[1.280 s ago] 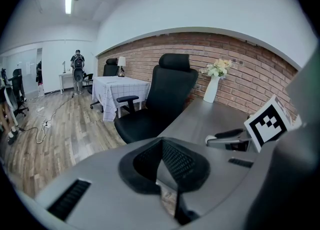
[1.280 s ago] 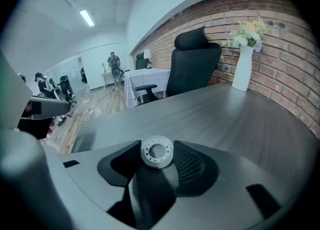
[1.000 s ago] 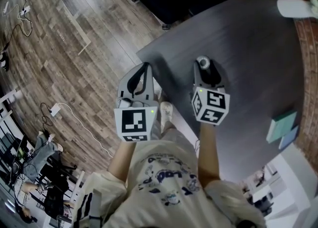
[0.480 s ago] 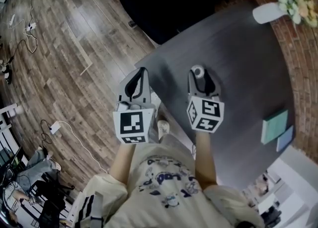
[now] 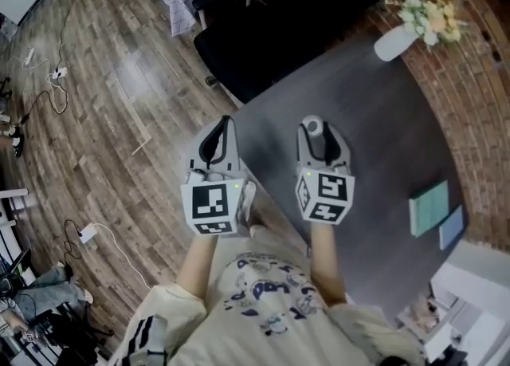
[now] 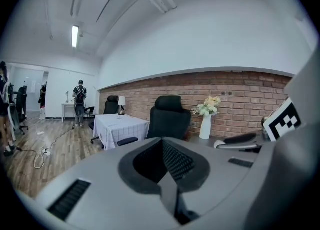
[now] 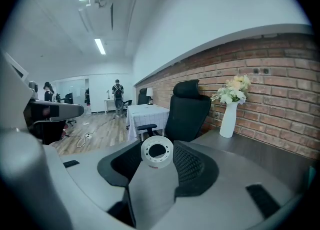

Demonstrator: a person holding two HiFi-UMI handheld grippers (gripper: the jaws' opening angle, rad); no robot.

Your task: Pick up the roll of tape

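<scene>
The roll of tape (image 5: 312,125) is a small white ring pinched at the tips of my right gripper (image 5: 313,128), held in the air above the near left part of the dark grey table (image 5: 382,133). In the right gripper view the roll of tape (image 7: 157,151) stands on edge at the front of the right gripper (image 7: 157,160), its hole facing the camera. My left gripper (image 5: 225,123) hangs beside the table's left edge over the wood floor, shut with nothing in it. Its jaws meet in the left gripper view, where the left gripper (image 6: 163,146) points into the room.
A white vase with flowers (image 5: 396,41) stands at the table's far corner against the brick wall. A green notebook (image 5: 429,206) and a blue one (image 5: 451,227) lie at the table's right. A black office chair (image 5: 263,45) stands behind the table, and cables (image 5: 48,93) trail on the floor.
The head view has swung so the chair and the vase come into sight. Both grippers keep their pose side by side, the tape still in the right one.
</scene>
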